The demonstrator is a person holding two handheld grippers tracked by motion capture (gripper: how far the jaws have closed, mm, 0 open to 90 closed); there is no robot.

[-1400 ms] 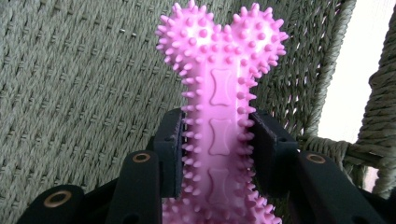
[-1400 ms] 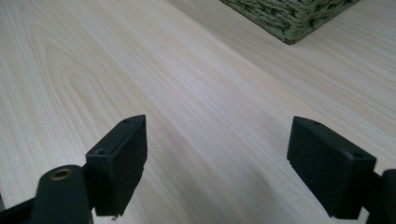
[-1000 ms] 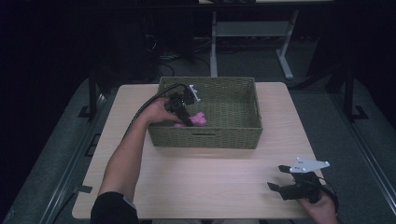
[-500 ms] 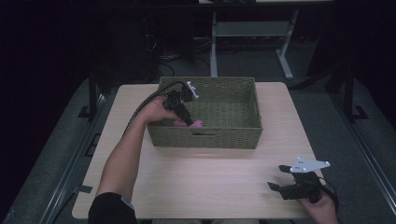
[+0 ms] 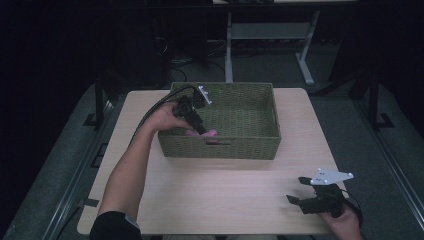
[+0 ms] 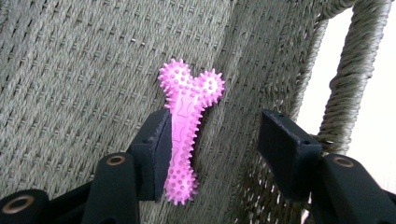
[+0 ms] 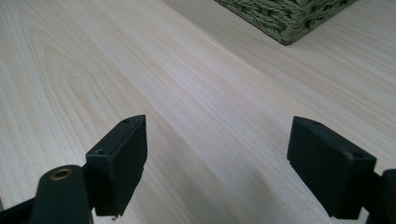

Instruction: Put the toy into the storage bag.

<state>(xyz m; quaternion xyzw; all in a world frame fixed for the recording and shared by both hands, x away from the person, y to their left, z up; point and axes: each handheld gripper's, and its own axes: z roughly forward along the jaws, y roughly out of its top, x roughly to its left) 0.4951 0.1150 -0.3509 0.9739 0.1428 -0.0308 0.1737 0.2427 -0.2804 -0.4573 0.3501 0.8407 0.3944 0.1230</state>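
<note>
Nearest the person, at the table's front right corner in the high view, the right gripper (image 5: 300, 191) sits low over the pale wood-grain table (image 5: 225, 190), held by a hand (image 5: 345, 222) and topped by a grey three-cornered plate. Its own view shows two blocky matte-black jaws standing wide apart with nothing between them, only bare laminate with long streaks of grain, and one corner of the basket (image 7: 285, 16) far ahead.

The left forearm (image 5: 127, 175) reaches up the table's left side to the woven basket (image 5: 220, 147), a rectangular olive-green bin of tightly plaited cord with a slot handle cut in its near wall. The left gripper (image 5: 200, 129) dips inside it at the front left, its black cable looping back over the rim.

From above, the toy is just a pink spot (image 5: 210, 134) at the gripper's tip against the near wall. The left gripper view gives the detail: a bright pink rubber bone-shaped chew toy (image 6: 184, 135) covered in small soft spikes, with two rounded knobs at its far end, lying on the basket floor right by the wall. The left gripper (image 6: 212, 144) has its jaws moderately open; one pad touches the toy's side, while the other stands clear, beside the handle opening's thick twisted cord (image 6: 343, 88). The toy is not clamped.
</note>
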